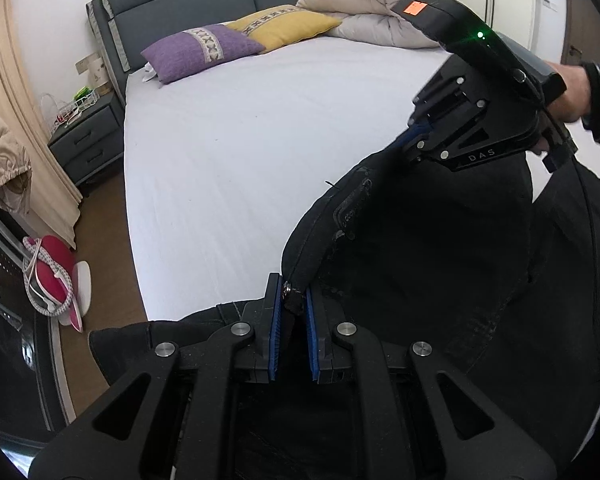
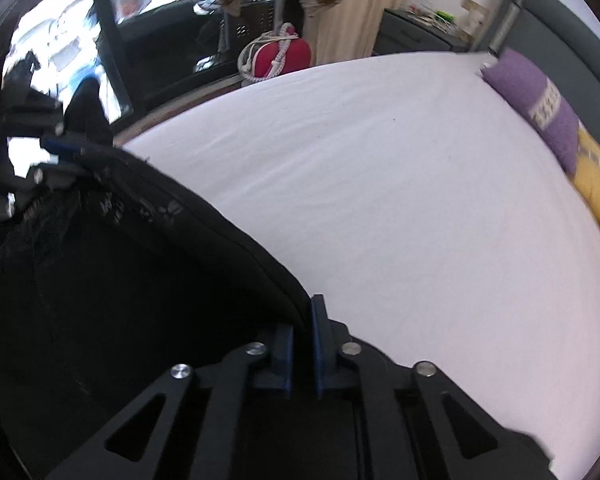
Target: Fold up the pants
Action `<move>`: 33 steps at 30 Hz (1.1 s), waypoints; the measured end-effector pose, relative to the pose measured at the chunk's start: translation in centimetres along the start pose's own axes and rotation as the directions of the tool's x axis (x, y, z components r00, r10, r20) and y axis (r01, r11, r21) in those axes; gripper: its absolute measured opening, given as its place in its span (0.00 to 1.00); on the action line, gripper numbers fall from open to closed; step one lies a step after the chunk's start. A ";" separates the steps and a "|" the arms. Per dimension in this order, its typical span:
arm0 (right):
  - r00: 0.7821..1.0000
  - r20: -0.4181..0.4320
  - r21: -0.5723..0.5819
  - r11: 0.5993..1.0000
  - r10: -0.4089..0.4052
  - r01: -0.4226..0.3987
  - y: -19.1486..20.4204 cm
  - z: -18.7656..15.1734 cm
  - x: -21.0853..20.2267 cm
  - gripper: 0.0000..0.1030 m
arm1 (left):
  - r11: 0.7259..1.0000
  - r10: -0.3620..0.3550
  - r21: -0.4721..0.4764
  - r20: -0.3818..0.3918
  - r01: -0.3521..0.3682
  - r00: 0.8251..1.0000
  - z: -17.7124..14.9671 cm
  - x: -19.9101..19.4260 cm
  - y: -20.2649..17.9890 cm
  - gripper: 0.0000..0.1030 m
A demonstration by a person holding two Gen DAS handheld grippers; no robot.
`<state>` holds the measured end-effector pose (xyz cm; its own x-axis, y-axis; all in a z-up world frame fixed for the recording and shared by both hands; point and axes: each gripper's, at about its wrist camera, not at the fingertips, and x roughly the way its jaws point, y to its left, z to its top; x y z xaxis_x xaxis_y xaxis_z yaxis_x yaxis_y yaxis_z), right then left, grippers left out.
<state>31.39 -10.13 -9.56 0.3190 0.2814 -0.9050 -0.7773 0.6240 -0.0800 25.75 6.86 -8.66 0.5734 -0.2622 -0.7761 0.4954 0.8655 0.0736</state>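
White sheet covers the bed [image 1: 228,152], with a purple pillow [image 1: 198,50] and a yellow pillow [image 1: 288,26] up at the grey headboard [image 1: 180,8], a folded duvet [image 1: 364,4] beside them, and a nightstand [image 1: 88,148] off the mattress edge.

Left gripper [image 1: 293,308] is clamped on the black pants [image 1: 440,260] — its blue pads pinch a thick edge where a metal button shows, so this looks like the waistband. Right gripper [image 2: 302,340] has its pads closed down on the cloth as well, the dark rim of the fabric running straight into the narrow slot between them. In the left wrist view the right gripper sits up and to the right, a hand [image 1: 568,96] on its grip, and the waistband curves in an arc from one tool to the other. Most of the garment hangs or bunches below the two tools near the foot of the bed; how the legs lie is lost in the dark cloth.

My reading is that this is the pick-up and spread step, with no fold made yet. Next, I judge, the two grips need drawing apart until the waistband is taut, then the pants carried over the open sheet and laid down flat — both clamps kept tight so neither corner slips.
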 end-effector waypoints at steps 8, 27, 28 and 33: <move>0.993 0.102 0.117 0.991 0.056 -0.068 4.0 -1.3 -2.7 0.05 | 0.998 -0.025 -0.057 0.017 0.026 1.000 0.2 -0.4 -0.7 0.09; 0.999 -0.039 -0.099 0.995 -0.029 0.025 20.3 -16.6 -10.8 0.04 | 0.985 -0.163 0.030 -0.121 0.168 0.979 -12.3 -9.3 -14.2 0.09; 0.999 -0.043 -0.102 0.995 -0.027 0.022 21.3 -17.2 -11.2 0.04 | 0.984 -0.169 0.030 -0.128 0.174 0.977 -12.9 -9.5 -14.8 0.09; 0.996 -0.084 -0.164 0.986 -0.042 0.028 25.3 -19.2 -11.3 0.04 | 0.978 -0.197 0.027 -0.176 0.205 0.964 -15.6 -10.5 -16.7 0.09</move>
<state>-2.33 -11.55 -9.37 0.3048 0.1925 -0.9328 -0.8466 0.5035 -0.1727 1.29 1.86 -11.48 0.3406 -0.3483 -0.8733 0.6199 0.7816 -0.0700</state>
